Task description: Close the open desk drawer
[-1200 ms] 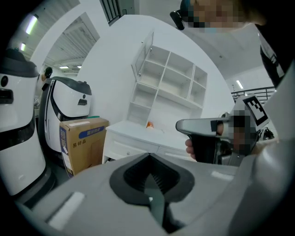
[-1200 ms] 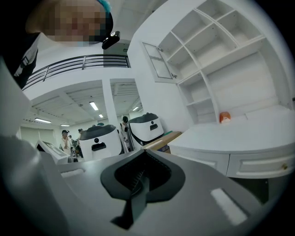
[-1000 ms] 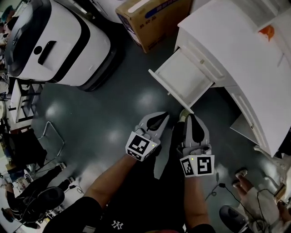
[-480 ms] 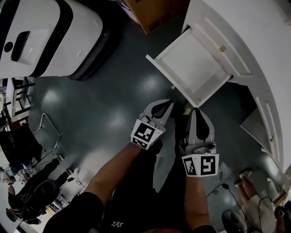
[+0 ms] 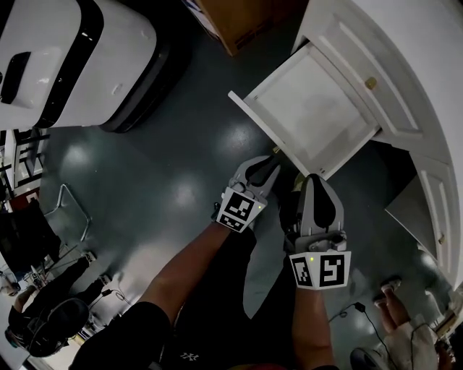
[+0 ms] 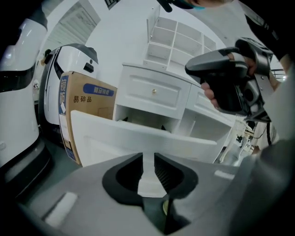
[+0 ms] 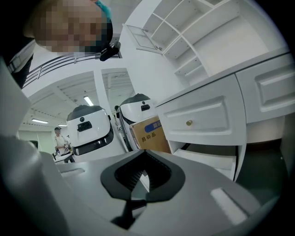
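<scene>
The white desk fills the upper right, with its lower drawer pulled out and nothing showing inside. My left gripper points at the drawer's front panel, tips just short of its lower edge. In the left gripper view the panel fills the space ahead of the left gripper, whose jaws stand a narrow gap apart with nothing between them. My right gripper sits beside it, near the drawer's front corner, shut and holding nothing. In the right gripper view the right gripper sees the drawer from the side.
A shut upper drawer with a brass knob lies above the open one. A cardboard box stands left of the desk, beside a large white machine. A chair and seated people are at the lower left, and feet at the lower right.
Both grippers have moved forward toward the drawer, which now looks larger and closer. The left gripper's tips have come up to the front panel's edge. The drawer stays pulled out.
</scene>
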`<state>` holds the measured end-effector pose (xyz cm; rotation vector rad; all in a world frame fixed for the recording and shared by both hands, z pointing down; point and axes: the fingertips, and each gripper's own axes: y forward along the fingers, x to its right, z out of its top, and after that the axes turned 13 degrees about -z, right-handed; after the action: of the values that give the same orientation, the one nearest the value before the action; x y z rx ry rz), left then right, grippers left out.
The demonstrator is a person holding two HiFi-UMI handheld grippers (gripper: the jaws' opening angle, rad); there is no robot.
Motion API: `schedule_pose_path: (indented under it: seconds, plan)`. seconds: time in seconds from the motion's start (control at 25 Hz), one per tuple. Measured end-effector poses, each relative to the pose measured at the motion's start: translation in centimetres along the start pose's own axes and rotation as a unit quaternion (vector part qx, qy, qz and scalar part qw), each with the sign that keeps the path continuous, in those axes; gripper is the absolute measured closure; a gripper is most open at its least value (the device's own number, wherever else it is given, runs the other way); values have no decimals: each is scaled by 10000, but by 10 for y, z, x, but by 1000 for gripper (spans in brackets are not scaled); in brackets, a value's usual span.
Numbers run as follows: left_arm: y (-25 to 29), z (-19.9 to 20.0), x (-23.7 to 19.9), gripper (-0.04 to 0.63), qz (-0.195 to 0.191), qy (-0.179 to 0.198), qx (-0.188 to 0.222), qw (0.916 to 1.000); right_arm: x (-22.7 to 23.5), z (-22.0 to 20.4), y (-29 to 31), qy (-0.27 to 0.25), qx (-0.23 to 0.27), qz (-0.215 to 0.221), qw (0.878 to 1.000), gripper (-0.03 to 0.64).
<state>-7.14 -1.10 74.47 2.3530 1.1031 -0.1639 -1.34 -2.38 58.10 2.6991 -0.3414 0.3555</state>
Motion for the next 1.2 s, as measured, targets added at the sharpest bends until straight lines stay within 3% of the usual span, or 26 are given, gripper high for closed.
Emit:
schedule_pose_path:
  seconds: [0.28,0.56,1.2]
  plan:
    - [25,-43,-26,514,103,23,-270,9996,2,-15,14,-58,-94,73,9999,594]
    - [41,-59,-36,514,-37,33,-505,9987,5,-20,25,-106,-196,24,9997,594]
    - [86,-34,-51,528,-116,-184,-545,9983,72,3,38,45,-167,-638,9978,594]
